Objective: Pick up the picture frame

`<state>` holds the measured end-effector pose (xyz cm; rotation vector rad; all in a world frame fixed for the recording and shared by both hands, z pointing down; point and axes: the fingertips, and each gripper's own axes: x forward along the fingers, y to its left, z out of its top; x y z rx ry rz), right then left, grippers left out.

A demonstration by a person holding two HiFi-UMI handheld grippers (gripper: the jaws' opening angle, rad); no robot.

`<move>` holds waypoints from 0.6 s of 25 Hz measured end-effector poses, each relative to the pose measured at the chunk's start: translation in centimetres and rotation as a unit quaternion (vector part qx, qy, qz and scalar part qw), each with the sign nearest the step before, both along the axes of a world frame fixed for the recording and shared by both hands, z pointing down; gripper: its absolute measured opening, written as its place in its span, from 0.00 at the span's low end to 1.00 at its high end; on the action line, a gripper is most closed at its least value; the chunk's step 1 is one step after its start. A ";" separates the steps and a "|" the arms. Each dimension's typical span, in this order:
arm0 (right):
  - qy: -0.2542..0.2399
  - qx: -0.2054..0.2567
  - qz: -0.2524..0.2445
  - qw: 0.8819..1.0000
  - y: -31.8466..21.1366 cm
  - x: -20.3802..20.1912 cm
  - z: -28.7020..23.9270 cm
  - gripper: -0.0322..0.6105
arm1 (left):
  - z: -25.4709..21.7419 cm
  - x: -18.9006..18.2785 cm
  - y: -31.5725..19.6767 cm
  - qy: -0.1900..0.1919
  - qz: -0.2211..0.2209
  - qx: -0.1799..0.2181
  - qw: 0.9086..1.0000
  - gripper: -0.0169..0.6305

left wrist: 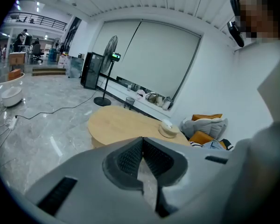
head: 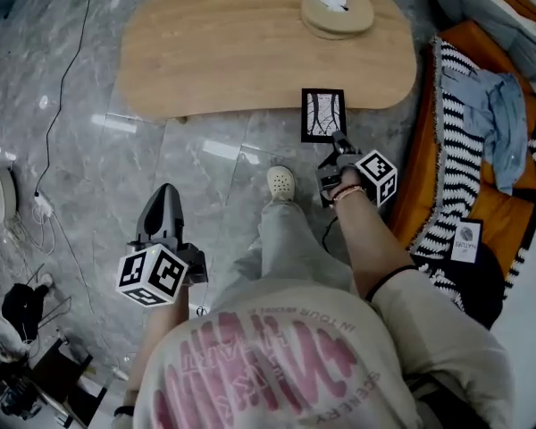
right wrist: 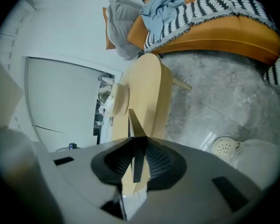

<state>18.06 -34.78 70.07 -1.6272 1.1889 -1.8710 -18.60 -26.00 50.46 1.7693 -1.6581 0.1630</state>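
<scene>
The right gripper [head: 333,150] is clamped on the picture frame's [head: 323,114] lower edge, and the frame is held before the wooden table [head: 232,52]. The left gripper [head: 164,206] is closed and empty. The lift is judged under way; a steady raise is called for next.

Head camera steeply down, two hand-held cameras close along their jaws, all sharing oval table [head: 250,52]

Picture frame [head: 322,113] lower corner hidden by right tongs [head: 336,141]; sofa [head: 509,213] cut off at right edge.
</scene>
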 end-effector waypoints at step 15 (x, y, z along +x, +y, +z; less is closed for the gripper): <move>0.057 0.150 -0.105 0.981 4.5 -2.9 -17.8 0.18 | -9.6 1.2 3.4 0.015 0.016 0.102 0.995 0.03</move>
